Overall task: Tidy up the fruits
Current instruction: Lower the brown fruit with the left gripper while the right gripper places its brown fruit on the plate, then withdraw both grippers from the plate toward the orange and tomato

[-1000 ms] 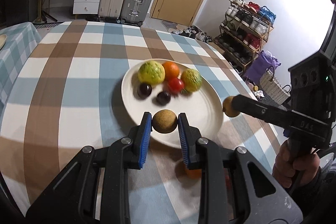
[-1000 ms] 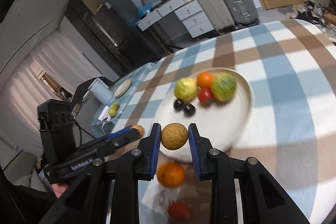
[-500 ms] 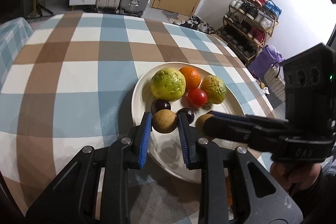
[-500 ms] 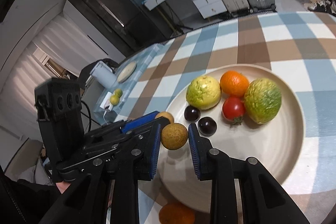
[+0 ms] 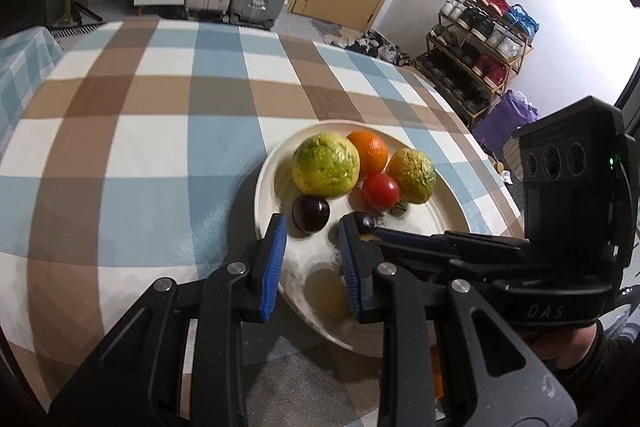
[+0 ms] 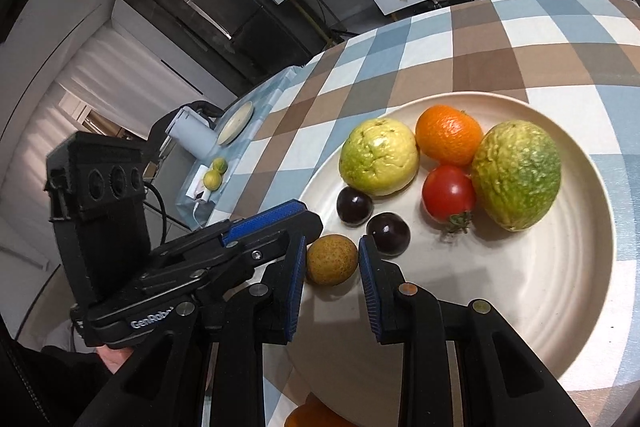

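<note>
A cream plate on the checked tablecloth holds two green-yellow guavas, an orange, a red tomato and two dark plums. My left gripper is open over the plate's near rim; a blurred brown round fruit lies below it between the fingers. My right gripper is open, with a brown speckled round fruit resting on the plate between its fingers. The right gripper's body crosses the left wrist view on the right.
An orange fruit lies on the table by the plate's near edge. A side table holds a small plate, a white device and two limes. Suitcases, drawers, a door and a shoe rack stand beyond the table.
Both grippers have opened and let go of their brown fruits onto the plate's near side. Both moved slightly further over the plate.
</note>
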Demonstrator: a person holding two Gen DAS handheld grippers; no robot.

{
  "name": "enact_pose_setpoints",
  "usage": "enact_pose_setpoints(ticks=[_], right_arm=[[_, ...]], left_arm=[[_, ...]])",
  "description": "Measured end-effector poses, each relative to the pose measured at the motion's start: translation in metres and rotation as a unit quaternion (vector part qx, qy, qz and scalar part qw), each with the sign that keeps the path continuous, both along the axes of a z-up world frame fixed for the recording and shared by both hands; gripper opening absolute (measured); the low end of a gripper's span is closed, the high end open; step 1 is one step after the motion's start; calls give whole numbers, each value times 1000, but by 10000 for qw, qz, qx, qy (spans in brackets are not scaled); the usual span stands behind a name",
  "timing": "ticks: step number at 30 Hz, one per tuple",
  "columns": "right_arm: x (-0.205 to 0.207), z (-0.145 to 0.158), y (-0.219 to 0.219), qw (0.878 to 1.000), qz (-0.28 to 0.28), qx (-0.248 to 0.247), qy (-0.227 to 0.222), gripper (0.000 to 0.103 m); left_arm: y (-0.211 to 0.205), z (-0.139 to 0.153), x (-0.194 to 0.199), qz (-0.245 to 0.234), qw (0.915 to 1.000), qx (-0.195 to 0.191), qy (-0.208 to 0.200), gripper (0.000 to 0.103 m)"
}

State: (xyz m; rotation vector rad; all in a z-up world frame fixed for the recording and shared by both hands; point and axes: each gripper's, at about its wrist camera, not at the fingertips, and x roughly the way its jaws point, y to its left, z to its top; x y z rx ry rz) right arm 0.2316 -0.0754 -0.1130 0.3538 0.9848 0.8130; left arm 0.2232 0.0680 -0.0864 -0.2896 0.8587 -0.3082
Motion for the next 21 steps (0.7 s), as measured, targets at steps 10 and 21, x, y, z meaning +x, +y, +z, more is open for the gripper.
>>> enact_pose_setpoints(ticks=[10, 21], right_arm=[[-26, 28, -24, 9984, -357, 128, -426, 70], [-96, 63, -88, 9883, -1139, 286, -971, 94]], left_arm=[[0, 32, -38, 141, 9995, 167, -212, 30], [-21, 71, -108, 330, 9967, 429, -605, 57]])
